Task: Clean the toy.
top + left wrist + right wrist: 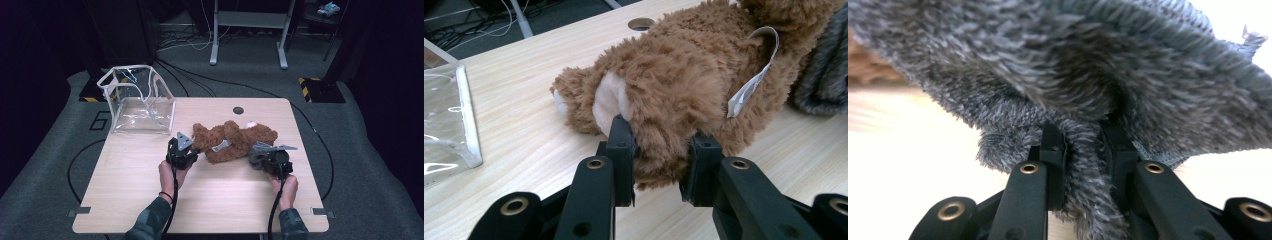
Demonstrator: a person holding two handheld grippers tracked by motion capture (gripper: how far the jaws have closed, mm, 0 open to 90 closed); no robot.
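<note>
- Pale wooden table [150, 165] is carrying a clear plastic zip bag [137, 100] at its far left corner; a fluffy brown teddy bear [232, 140] is lying mid-table.
- Left gripper [663, 150] is pinching the bear's paw; right gripper [1083, 145] is clamping a grey fleece garment [1088, 65].
- Judged best: keeping the paw anchored while peeling the fleece sideways, gently.
- Left gripper view is revealing a white sewn-in label [754, 75]; the high view is placing the bag.

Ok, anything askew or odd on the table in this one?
Mildly. The clear bag at the far left corner sags, its rim crumpled inward. The brown teddy bear lies sprawled, a white tag sticking out; the left claw pinches its limb, the right claw bunches grey fuzzy cloth. Nothing spilled.
</note>
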